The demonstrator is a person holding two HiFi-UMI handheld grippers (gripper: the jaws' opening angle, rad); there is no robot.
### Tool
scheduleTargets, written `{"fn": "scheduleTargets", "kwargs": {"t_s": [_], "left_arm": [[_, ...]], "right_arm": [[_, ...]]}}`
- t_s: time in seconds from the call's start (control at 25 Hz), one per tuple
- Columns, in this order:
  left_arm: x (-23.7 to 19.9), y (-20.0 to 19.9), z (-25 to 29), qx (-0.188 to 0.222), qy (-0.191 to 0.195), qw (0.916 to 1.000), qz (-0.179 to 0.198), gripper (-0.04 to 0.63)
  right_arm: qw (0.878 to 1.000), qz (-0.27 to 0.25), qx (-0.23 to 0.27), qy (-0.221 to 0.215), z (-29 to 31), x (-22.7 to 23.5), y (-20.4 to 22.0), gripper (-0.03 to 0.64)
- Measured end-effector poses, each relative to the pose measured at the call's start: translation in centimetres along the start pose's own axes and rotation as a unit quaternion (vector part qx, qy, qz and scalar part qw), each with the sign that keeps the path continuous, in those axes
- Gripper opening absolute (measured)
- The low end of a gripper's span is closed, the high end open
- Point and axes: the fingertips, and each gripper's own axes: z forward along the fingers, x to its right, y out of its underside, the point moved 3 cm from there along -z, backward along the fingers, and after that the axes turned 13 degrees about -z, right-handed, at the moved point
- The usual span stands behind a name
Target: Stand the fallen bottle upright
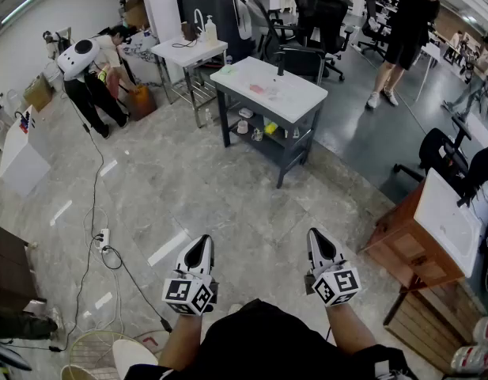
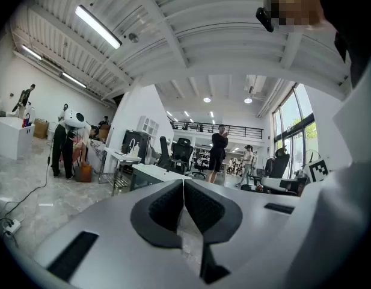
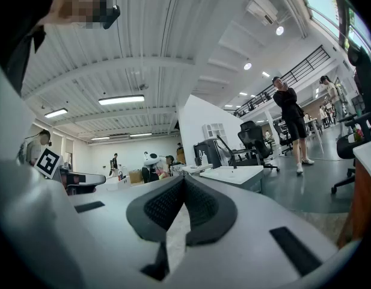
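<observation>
From head height, looking steeply down and forward over the left gripper (image 1: pixel 202 241) and right gripper (image 1: pixel 315 235) onto the floor (image 1: pixel 228 188), with the white-topped bench (image 1: pixel 269 90) well ahead. From each gripper, low and level, right behind its own jaws, facing forward across the room, far from everything else. Shared by all three: the bench (image 2: pixel 150 172) (image 3: pixel 236 174) and a standing person in black (image 1: pixel 406 22) (image 2: pixel 219 152) (image 3: pixel 291 119) beyond it.
</observation>
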Motion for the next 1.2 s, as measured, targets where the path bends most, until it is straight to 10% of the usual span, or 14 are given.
{"fn": "scheduleTargets", "kwargs": {"t_s": [0.8,0.92,1.2], "left_arm": [[-0.6,-0.7,-0.5,0.014,0.047,0.9988,0.008,0.031],[-1.7,-0.8,-0.1,0.016,0.04,0.999,-0.006,0.257],[-3.7,-1.7,0.0,0.009,0.049,0.9987,-0.007,0.296]], "right_arm": [[0.999,-0.001,0.027,0.027,-1.9,-1.9,-0.4,0.037],[0.999,-0.016,0.034,0.036,-1.4,-2.2,-0.8,0.198],[0.998,-0.015,0.026,0.057,0.2,-3.3,-0.8,0.29]]}}
